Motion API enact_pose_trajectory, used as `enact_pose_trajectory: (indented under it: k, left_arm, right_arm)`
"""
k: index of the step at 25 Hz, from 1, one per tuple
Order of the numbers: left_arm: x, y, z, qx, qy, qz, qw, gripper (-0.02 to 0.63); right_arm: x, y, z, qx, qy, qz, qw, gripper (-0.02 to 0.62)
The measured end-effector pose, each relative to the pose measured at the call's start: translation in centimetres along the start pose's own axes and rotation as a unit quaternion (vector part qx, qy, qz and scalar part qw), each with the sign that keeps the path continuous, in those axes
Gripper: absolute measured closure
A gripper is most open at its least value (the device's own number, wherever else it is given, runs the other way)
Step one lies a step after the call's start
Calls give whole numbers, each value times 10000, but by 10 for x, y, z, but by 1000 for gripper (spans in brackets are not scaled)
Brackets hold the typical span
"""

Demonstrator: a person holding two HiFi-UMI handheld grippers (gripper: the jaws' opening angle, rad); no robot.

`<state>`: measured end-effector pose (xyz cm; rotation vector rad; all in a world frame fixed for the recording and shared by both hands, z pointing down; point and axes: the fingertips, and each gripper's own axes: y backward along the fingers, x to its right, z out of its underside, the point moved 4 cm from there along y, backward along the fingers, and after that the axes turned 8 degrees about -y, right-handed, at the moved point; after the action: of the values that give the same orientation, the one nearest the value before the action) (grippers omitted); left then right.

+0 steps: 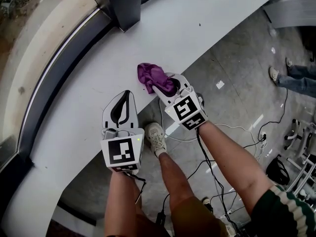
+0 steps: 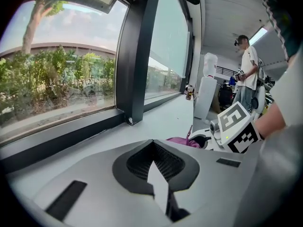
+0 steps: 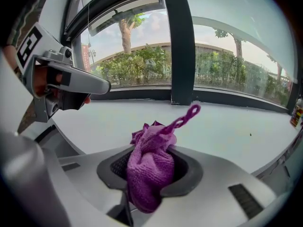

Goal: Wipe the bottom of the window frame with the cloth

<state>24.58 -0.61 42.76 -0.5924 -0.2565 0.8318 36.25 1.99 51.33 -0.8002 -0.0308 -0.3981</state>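
The right gripper's (image 1: 165,86) jaws are clamped on the purple cloth (image 3: 150,162), which bunches out between them over the near edge of the white sill (image 1: 197,23). The left gripper's (image 1: 125,97) jaws are together and empty, near it. Bare sill runs across to the dark frame (image 1: 54,78). A post (image 1: 123,4) stands farther along, and cables (image 1: 217,157) lie on the floor.

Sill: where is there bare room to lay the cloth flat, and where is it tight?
Bare: the white sill between the dark post and the cloth, and the long stretch right of the post. Also the strip between the window frame and the left gripper. Crowded: the near edge, where the left gripper and right gripper sit side by side.
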Motion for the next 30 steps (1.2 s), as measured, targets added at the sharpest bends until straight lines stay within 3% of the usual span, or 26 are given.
enact_pose_trajectory:
  k: [15,21,30]
  left_arm:
    - [13,-4,19,117,130,-85,9998,600]
    - [7,9,25,386,-65,-281,9988,601]
    - [-16,39,49,472,15,-430,9980,601]
  right_arm:
    - [-5,13,20,209,-235,57,9995,448]
    - [-4,16,23,417,-431,250,9979,448]
    - [-27,14,26,601,-549,364,9960,448]
